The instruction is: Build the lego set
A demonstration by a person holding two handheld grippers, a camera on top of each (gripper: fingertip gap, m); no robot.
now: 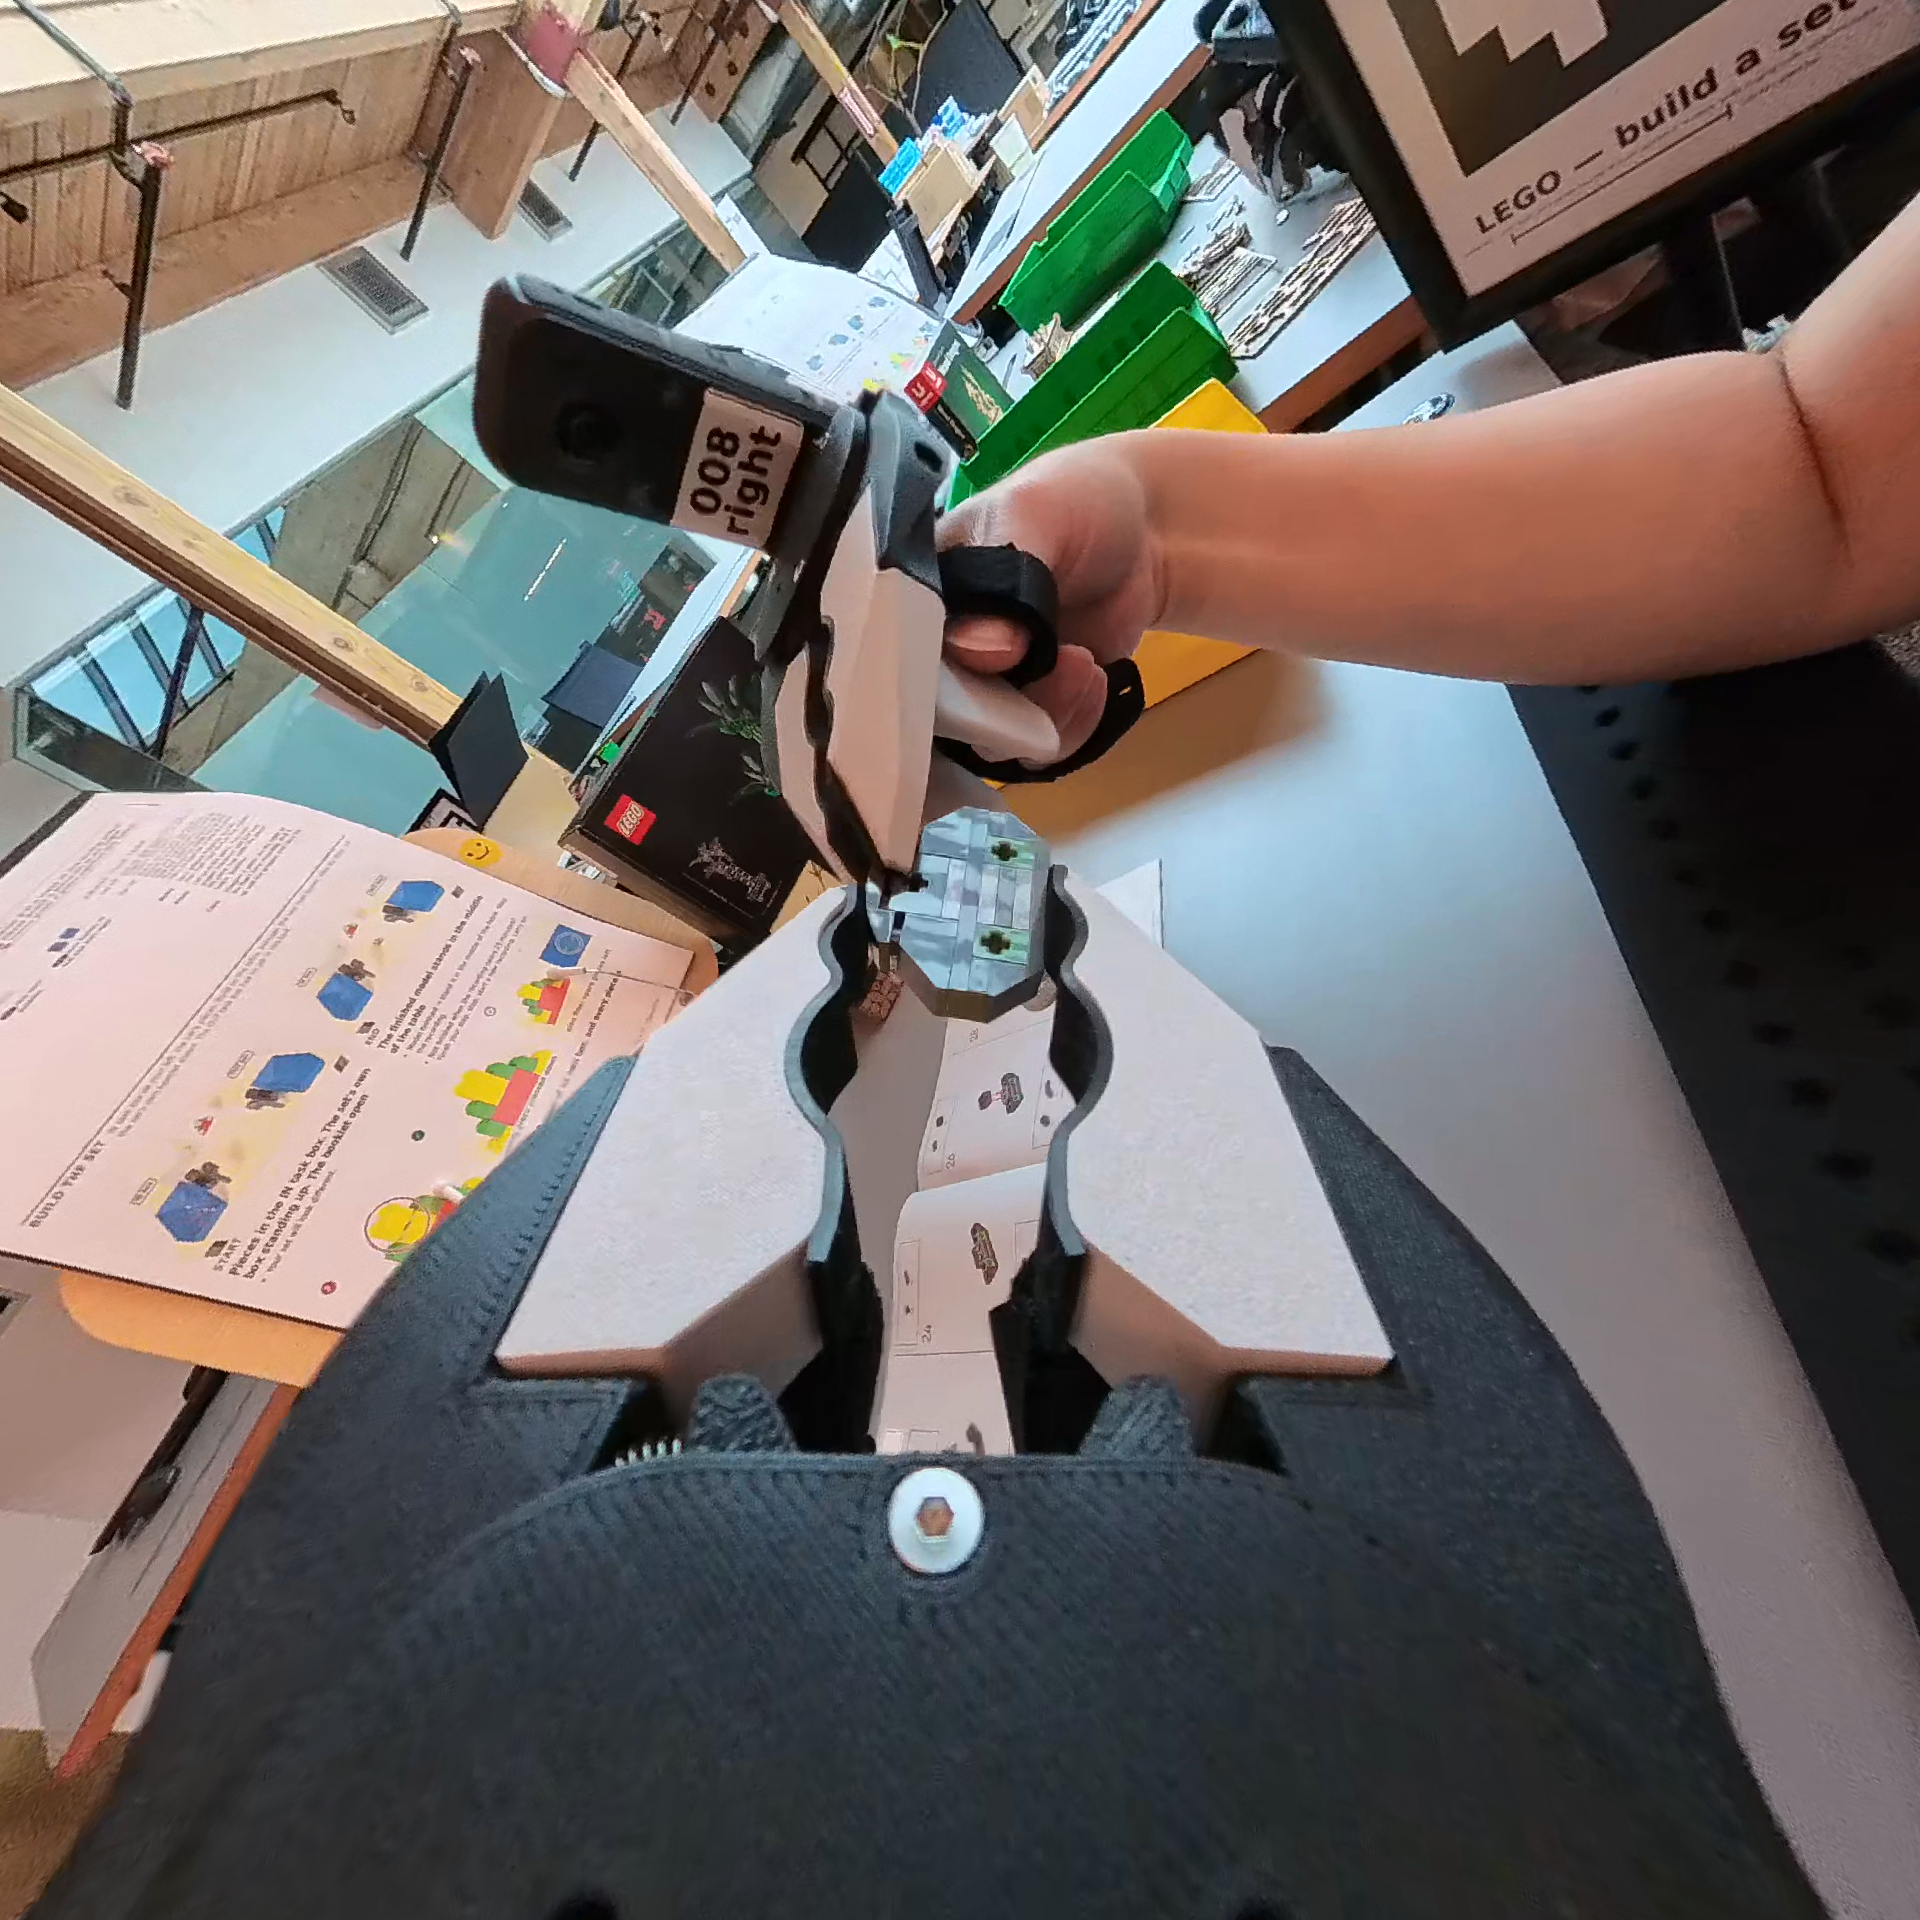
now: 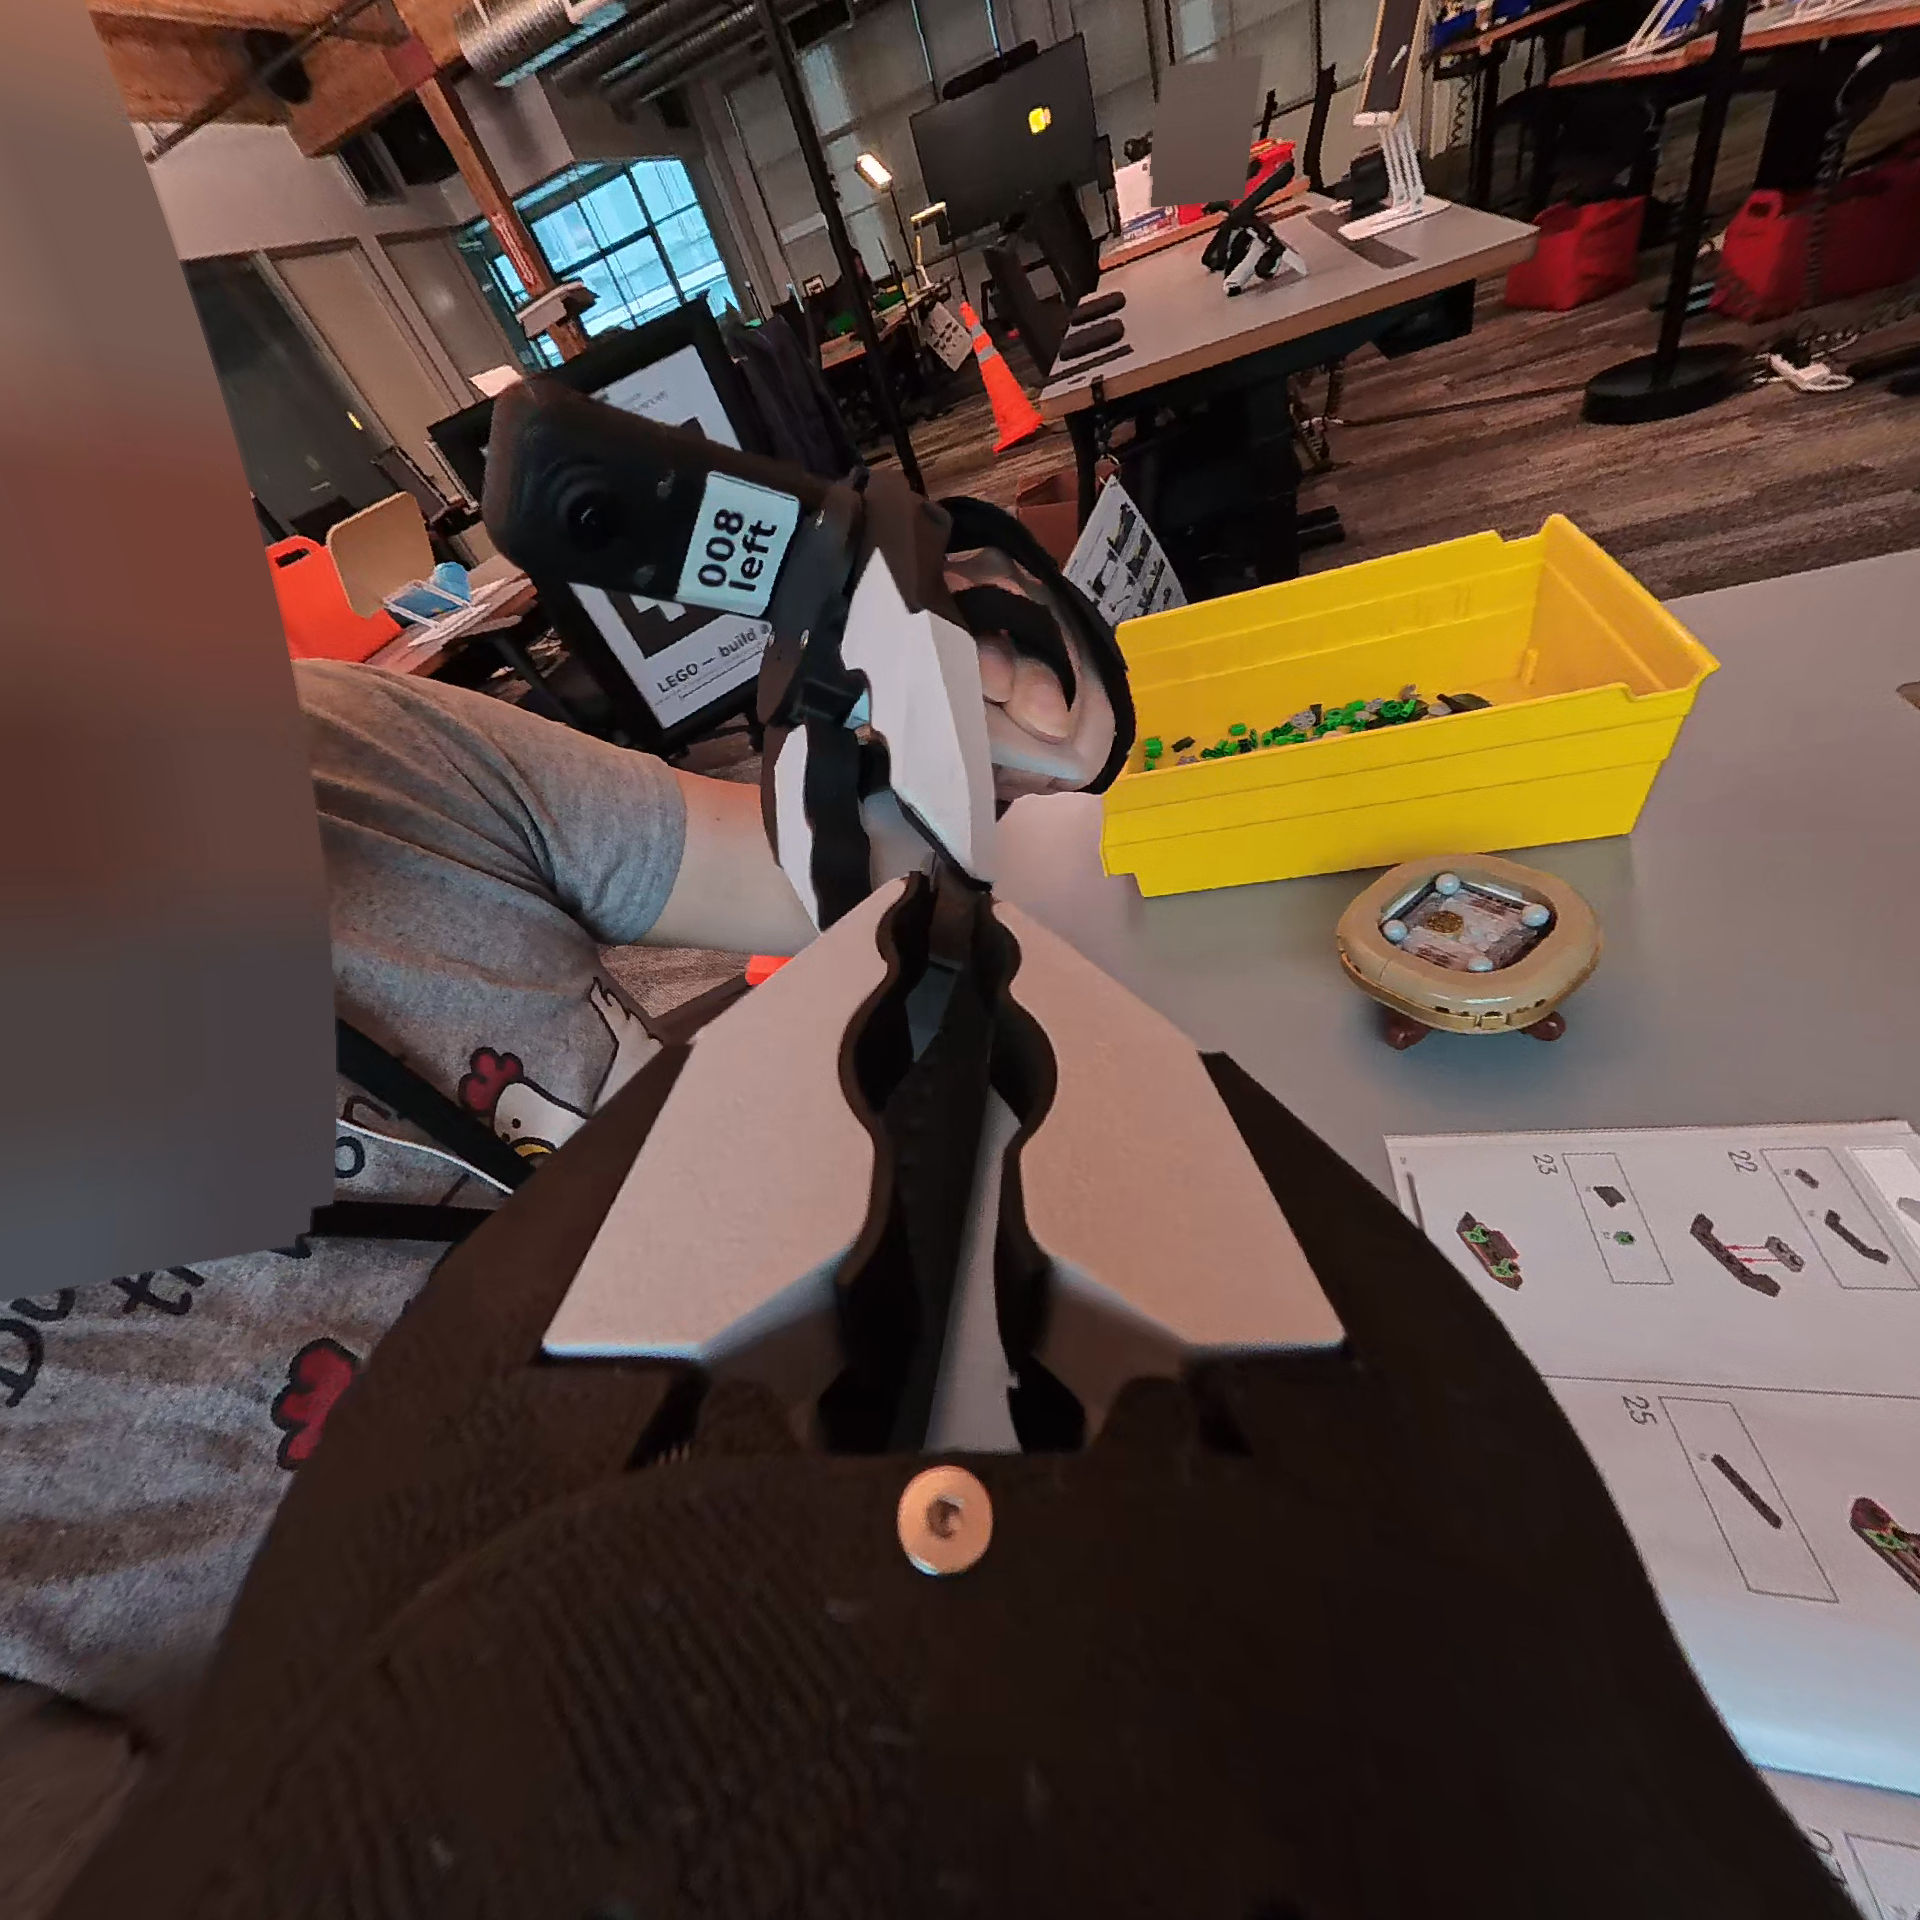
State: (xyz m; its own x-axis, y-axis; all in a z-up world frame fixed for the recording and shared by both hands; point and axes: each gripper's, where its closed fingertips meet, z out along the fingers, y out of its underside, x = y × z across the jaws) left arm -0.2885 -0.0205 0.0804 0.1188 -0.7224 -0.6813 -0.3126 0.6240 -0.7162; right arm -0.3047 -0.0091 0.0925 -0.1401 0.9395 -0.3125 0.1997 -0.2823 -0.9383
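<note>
My left gripper point(image 1: 958, 912) is shut on a flat grey eight-sided lego assembly point(image 1: 982, 920) with two green bits on top, and holds it above the table. My right gripper point(image 1: 885, 881) reaches down from above to the assembly's left edge. It is shut on a thin dark piece point(image 2: 935, 1143) that runs along the gap between its fingers. In the right wrist view my right gripper point(image 2: 951, 902) meets the tips of the left gripper point(image 2: 940, 868). The assembly is mostly hidden there. A person's hand holds each gripper.
A yellow bin point(image 2: 1351, 821) holds loose green and grey pieces point(image 2: 1309, 722). A round tan lego base point(image 2: 1470, 945) stands in front of it. An open instruction booklet point(image 2: 1662, 1351) lies on the grey table. A task sheet point(image 1: 312, 1039), a black lego box point(image 1: 686, 821) and green bins point(image 1: 1112, 270) lie beyond. Both grippers' tips are close together, under 4 cm apart.
</note>
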